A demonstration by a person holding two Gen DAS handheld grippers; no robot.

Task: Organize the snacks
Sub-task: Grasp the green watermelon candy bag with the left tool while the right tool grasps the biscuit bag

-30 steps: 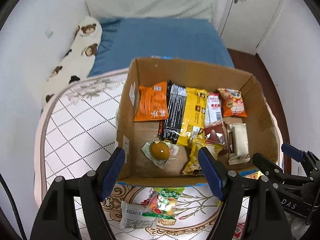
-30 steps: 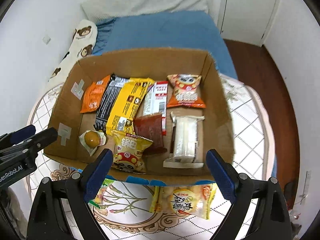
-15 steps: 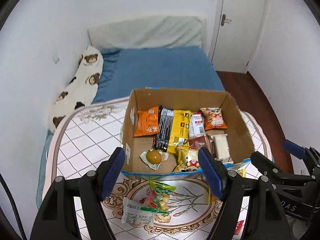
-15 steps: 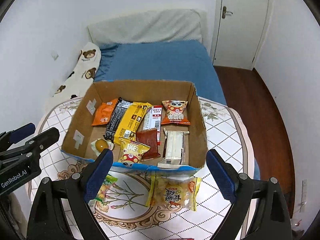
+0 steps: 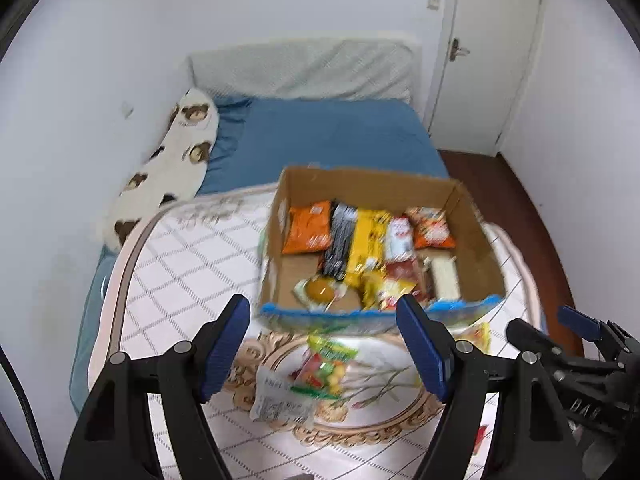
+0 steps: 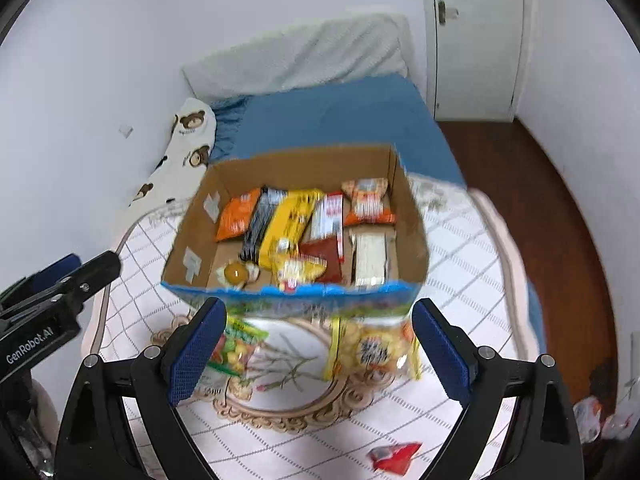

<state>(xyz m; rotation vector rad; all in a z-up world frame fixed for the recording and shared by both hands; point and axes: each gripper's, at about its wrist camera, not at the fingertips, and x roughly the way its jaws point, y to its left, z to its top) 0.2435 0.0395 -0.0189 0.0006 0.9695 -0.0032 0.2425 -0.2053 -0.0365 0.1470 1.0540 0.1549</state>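
Patterned tabletop [image 5: 188,276] beside blue bed [image 5: 332,136]

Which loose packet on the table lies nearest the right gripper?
The small red packet, alone on the table's near edge; the others lie farther, by the box.

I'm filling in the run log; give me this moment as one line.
left gripper: open, empty | right gripper: open, empty | cardboard box: holds snacks | green packet, yellow packet: on table
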